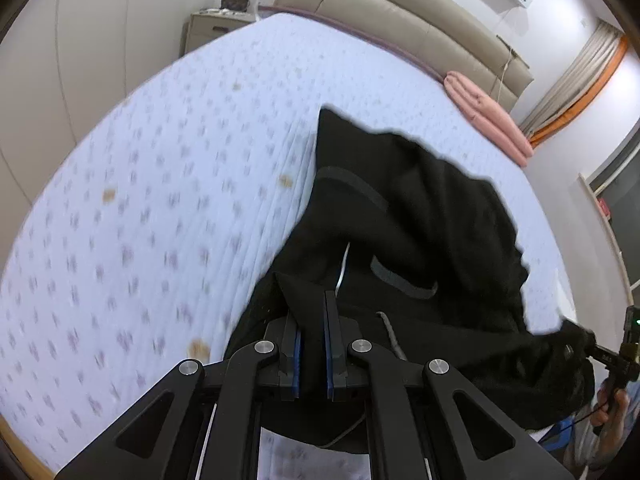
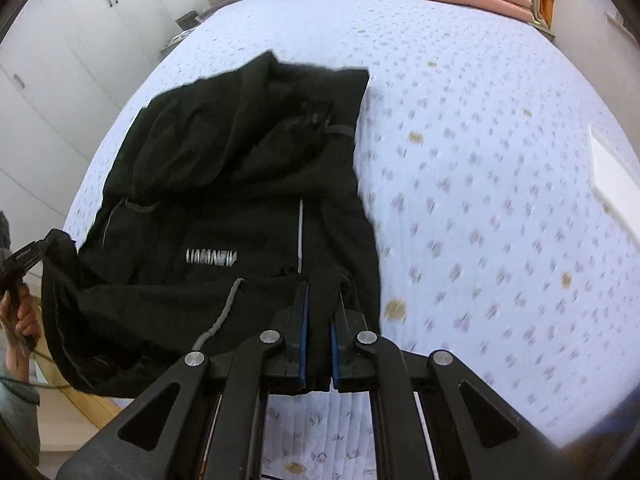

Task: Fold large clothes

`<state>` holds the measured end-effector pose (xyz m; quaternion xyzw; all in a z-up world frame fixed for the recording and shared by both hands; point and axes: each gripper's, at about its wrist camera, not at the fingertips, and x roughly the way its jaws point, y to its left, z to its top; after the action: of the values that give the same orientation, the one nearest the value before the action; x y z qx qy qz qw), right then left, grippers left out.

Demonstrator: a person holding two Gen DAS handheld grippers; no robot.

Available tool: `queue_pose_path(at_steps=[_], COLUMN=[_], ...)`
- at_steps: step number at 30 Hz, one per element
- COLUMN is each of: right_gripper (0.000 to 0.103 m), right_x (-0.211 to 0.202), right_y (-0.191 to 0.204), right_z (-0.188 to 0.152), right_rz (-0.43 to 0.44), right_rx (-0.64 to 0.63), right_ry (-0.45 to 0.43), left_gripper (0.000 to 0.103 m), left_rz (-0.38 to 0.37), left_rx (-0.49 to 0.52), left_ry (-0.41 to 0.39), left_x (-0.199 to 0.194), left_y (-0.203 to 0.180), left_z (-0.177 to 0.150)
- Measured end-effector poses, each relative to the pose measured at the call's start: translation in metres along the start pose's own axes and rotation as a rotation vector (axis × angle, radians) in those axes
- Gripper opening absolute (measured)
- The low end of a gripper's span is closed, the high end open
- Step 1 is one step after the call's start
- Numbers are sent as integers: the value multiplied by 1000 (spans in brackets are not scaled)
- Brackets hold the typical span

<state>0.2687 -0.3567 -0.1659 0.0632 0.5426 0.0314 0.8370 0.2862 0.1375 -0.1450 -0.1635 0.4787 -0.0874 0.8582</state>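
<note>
Hoodie [image 2: 240, 184] cloth sags soft and heavy ahead of our left tongs [image 1: 311, 336] and right tongs [image 2: 319, 344], both clamped on its near edge.

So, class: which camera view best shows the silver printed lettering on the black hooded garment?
Right wrist view: the silver lettering faces the camera on the black hooded garment. Left wrist view shows only the garment's folds, no lettering.

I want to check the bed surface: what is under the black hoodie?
The black hoodie lies on the floral mattress. What lies beneath the cloth itself is covered, so hidden.
</note>
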Motion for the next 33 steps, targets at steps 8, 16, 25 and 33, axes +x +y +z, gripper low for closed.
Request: queue_pose_path(at_steps=[8, 16, 25, 33], right_gripper=[9, 10, 10, 41], right_x=[-1, 115, 198, 131], right_y=[12, 9, -1, -20], right_z=[140, 245, 223, 232], right_rz=[-108, -239, -253, -160], right_rx=[-23, 26, 82, 190], right_ry=[-91, 6, 98, 34], left_gripper=[9, 9, 12, 24], left_rz=[1, 142, 150, -195], left_rx=[37, 100, 180, 88], left_ry=[-72, 70, 155, 154], left_x=[34, 177, 233, 152], left_y=[-34, -41, -34, -2], left_z=[144, 215, 197, 239])
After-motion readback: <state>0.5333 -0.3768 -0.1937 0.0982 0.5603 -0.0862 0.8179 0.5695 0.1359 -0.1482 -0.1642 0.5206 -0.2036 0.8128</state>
